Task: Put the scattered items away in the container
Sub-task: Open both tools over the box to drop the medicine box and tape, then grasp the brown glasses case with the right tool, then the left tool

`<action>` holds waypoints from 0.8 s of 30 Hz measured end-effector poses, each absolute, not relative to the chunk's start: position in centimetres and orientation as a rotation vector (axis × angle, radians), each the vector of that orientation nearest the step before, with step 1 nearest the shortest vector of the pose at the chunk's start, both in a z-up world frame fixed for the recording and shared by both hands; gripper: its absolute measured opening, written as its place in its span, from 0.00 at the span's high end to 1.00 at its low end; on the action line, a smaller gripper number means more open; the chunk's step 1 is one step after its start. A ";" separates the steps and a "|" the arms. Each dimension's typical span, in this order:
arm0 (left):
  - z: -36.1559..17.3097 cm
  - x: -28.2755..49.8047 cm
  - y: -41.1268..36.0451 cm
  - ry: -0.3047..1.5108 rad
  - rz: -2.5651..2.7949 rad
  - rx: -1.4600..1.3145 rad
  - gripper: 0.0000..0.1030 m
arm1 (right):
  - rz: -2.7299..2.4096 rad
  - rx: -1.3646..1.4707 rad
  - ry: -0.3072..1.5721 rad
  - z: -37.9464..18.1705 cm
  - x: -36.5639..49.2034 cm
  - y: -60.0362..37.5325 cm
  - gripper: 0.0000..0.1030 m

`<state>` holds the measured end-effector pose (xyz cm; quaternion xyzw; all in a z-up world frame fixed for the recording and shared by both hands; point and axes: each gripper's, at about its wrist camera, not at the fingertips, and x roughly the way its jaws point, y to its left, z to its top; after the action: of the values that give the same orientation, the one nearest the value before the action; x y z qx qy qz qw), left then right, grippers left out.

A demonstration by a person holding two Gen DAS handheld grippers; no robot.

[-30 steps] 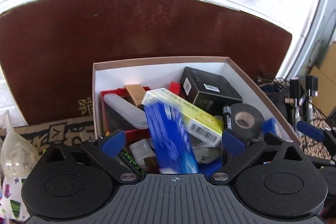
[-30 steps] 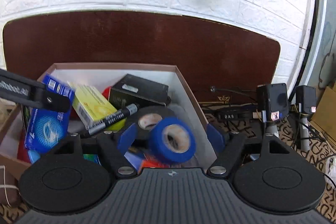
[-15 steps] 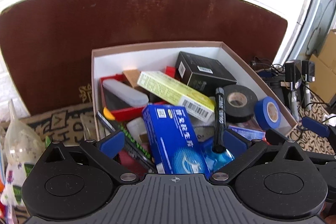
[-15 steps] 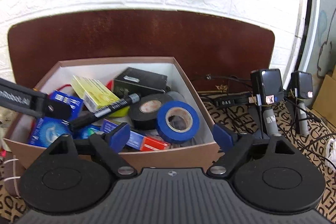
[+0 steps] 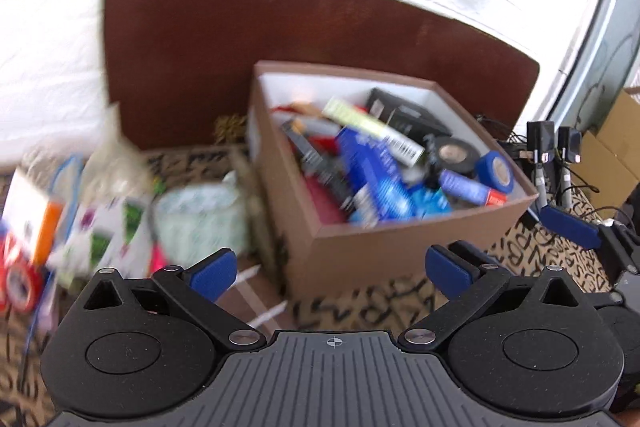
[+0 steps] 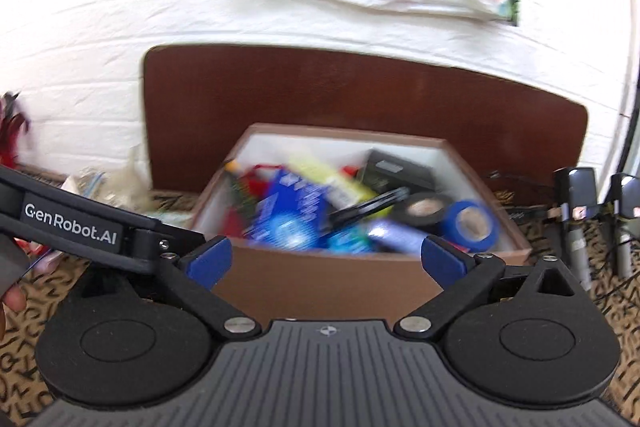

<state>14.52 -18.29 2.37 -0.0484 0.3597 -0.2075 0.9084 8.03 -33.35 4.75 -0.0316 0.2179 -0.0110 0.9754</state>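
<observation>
The left gripper (image 5: pixel 330 269) hangs with its blue pads wide apart and nothing between them, short of the brown box (image 5: pixel 400 247) on the patterned cloth (image 5: pixel 532 251). Inside the box lie a blue carton (image 5: pixel 370 163), a yellow-green carton (image 5: pixel 372 125), a black box (image 5: pixel 404 115), a black tape roll (image 5: pixel 456 155) and a blue tape roll (image 5: pixel 498 171). Left of the box sits blurred clutter, perhaps a pale green roll (image 5: pixel 200 215) and printed bags (image 5: pixel 108 235).

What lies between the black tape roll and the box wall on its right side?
In the right wrist view, a blue tape roll stands between the black tape roll and the box wall; the left wrist view agrees.
</observation>
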 end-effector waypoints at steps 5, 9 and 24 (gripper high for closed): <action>-0.1 11.9 -13.7 0.786 -0.360 -0.130 0.00 | 0.061 -0.020 0.510 2.4 7.0 -29.6 0.02; -2.2 10.7 -10.4 0.831 -0.319 -0.148 0.00 | 0.131 0.015 0.574 0.3 7.1 -26.9 0.02; -6.4 11.8 -4.4 0.892 -0.218 -0.204 0.00 | 0.092 -0.028 0.670 -2.8 8.6 -23.5 0.07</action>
<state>11.84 -4.42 -6.39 -0.0983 0.4298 -0.1048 0.8914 8.62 -23.47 -2.80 -0.0137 0.3284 0.0454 0.9433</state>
